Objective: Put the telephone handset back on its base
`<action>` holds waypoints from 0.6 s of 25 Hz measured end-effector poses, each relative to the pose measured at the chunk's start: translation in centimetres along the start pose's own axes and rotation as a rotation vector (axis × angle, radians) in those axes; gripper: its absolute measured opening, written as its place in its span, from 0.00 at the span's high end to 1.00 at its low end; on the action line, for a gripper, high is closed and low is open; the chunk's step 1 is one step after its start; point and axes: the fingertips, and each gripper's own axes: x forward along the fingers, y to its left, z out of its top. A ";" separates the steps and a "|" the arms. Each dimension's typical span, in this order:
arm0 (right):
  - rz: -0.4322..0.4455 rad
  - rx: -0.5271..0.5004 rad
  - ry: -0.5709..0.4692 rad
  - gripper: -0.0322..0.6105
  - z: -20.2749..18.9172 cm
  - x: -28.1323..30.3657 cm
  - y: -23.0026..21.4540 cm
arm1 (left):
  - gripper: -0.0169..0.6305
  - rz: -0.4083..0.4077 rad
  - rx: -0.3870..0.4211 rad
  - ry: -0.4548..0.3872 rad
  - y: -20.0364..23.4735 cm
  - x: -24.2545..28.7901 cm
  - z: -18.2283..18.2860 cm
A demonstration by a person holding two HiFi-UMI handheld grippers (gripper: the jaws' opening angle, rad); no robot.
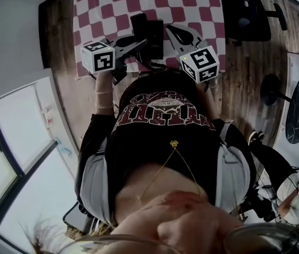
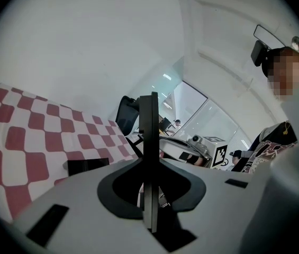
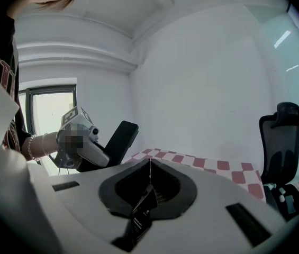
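Your left gripper is clamped on the telephone handset, a flat black slab pinched between the jaws. In the left gripper view you see it edge-on, as a dark narrow bar standing straight up the middle of the frame, its long axis vertical and its free end pointing at the top. The right gripper view shows its broad face instead, left of centre. There the long axis slants from the left gripper's jaws at lower left up to a rounded free end at upper right, pointing toward the pale wall. In the head view the handset sits at top centre, between your two grippers and over the near edge of the red-and-white checked cloth on the table. Your right gripper has its jaws pressed together into a thin line with nothing between them, and it is held just beside the left one, to its right in the head view. A dark flat rectangle shows against the cloth at the lower left of the left gripper view, but you cannot tell from here whether it is the base. A black office chair stands beyond the table at the right of the right gripper view.
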 end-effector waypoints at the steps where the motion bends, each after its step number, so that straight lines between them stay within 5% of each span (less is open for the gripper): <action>1: -0.007 0.004 0.001 0.92 -0.1 0.1 0.0 | 0.85 -0.006 -0.003 0.007 0.2 0.0 0.0; 15: -0.114 0.054 0.006 0.92 -1.1 0.8 0.1 | 0.85 -0.049 -0.031 0.108 3.1 -0.9 -0.8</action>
